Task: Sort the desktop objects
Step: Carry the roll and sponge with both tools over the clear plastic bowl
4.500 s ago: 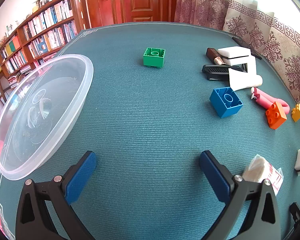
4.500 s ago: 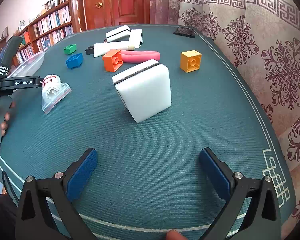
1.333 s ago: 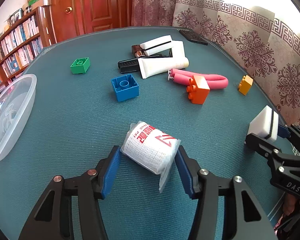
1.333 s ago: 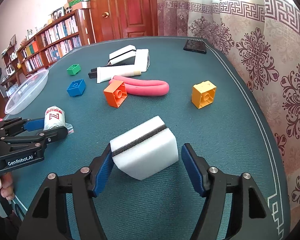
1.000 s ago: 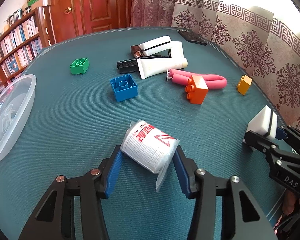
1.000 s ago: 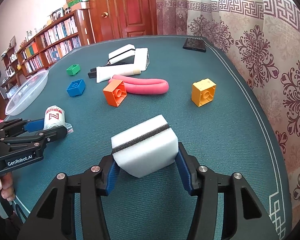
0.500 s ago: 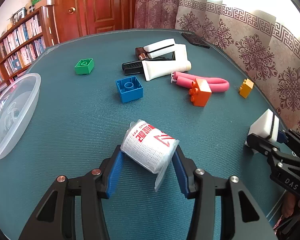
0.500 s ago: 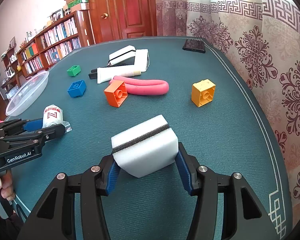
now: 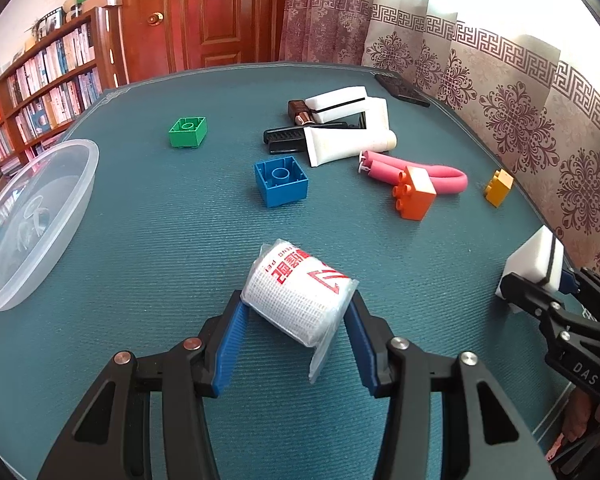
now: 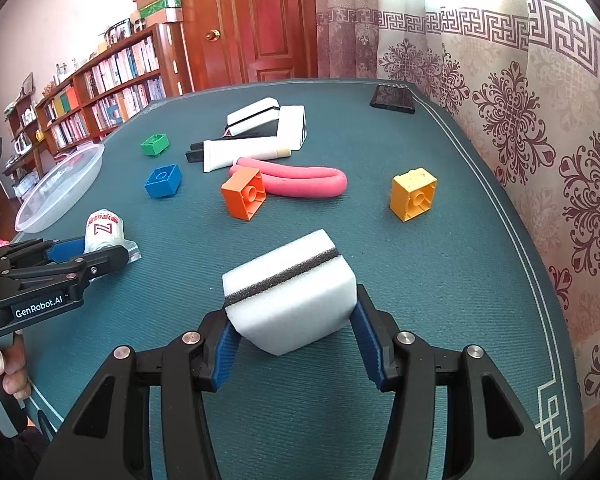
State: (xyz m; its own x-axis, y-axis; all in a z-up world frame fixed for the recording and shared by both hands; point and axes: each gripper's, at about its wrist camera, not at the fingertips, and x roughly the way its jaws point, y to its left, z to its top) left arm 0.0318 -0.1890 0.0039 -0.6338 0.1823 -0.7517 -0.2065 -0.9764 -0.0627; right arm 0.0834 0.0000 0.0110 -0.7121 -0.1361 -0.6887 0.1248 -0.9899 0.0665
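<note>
In the left wrist view, a clear bowl (image 9: 32, 216) is sitting at nine o'clock on the green table (image 9: 160, 248). A green block (image 9: 188, 132) is lying at eleven o'clock, a blue block (image 9: 281, 181) just past centre. The left tool (image 9: 296, 312) is clamping a bagged gauze roll (image 9: 298, 294) between its blue pads at six o'clock. A white tube (image 9: 348, 144) and pink foam rod (image 9: 416, 172) are lying at one o'clock, with an orange block (image 9: 415, 196) touching the rod and a yellow block (image 9: 499, 187) at two o'clock. At four o'clock, the right tool (image 10: 290, 334) is squeezing a white sponge (image 10: 290, 300), which is resting between its pads near the table's right edge.
</note>
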